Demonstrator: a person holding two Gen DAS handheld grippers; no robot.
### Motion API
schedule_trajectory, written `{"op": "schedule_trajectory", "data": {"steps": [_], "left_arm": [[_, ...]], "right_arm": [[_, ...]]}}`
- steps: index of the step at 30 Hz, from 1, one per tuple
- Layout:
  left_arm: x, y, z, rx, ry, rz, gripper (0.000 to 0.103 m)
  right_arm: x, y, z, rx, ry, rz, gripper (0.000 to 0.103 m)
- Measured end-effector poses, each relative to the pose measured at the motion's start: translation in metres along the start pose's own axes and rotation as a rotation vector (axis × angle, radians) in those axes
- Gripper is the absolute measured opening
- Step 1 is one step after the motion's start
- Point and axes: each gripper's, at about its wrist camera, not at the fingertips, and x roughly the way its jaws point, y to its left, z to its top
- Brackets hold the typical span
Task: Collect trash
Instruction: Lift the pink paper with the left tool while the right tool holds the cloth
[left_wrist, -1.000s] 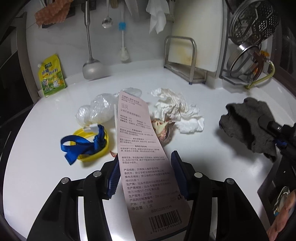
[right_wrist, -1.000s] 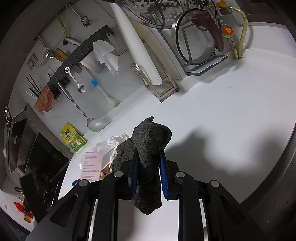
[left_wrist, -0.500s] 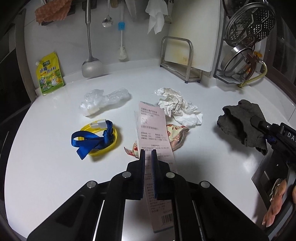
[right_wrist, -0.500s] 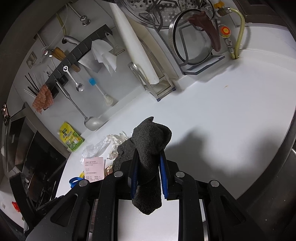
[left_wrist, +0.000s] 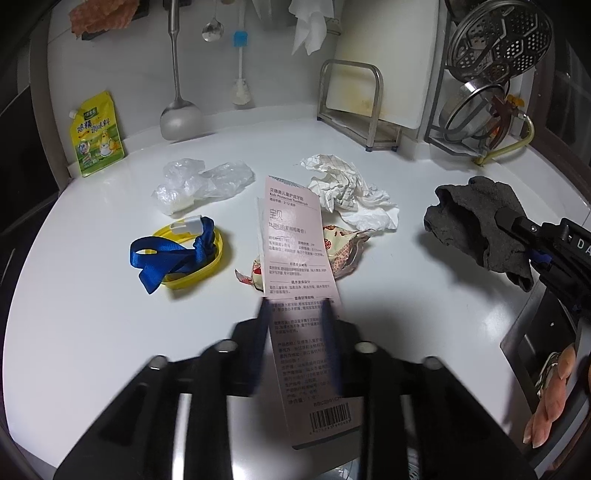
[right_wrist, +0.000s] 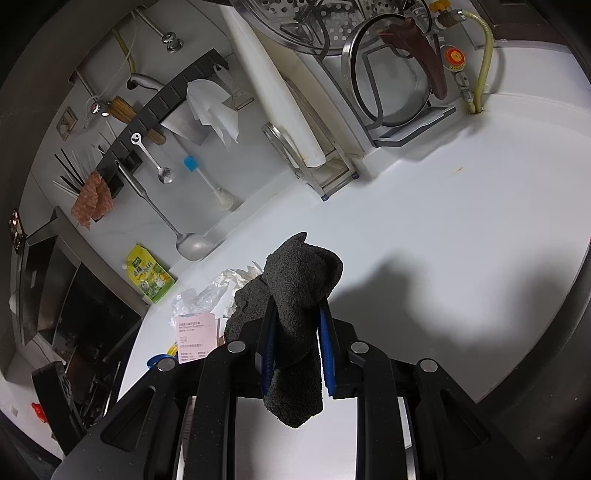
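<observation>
Only the left wrist view shows the left gripper (left_wrist: 293, 314), its blurred jaws parted beside a pink printed card (left_wrist: 295, 258), grip unclear, above a white counter (left_wrist: 92, 332) with crumpled paper (left_wrist: 347, 192) and clear plastic (left_wrist: 199, 182). The right gripper (right_wrist: 295, 354) is clamped on a coarse grey cloth (right_wrist: 299, 280)

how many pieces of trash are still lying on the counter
4: plastic bag far left, crumpled paper far middle, snack wrapper below it, yellow ring with blue strap at left. More may be hidden.
</observation>
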Motion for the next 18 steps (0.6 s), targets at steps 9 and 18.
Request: {"op": "schedule_trajectory", "data": {"steps": [9,18], "left_arm": [[0.005,-0.006,0.0,-0.008,-0.022,0.053,0.085],[0.032,-0.017,-0.004,0.014,0.049,0.114,0.092]], "right_arm": [[-0.001,-0.001,0.001,0.017,-0.001,0.025,0.02],[-0.003,-0.002,0.002,0.028,-0.006,0.04,0.02]]}}
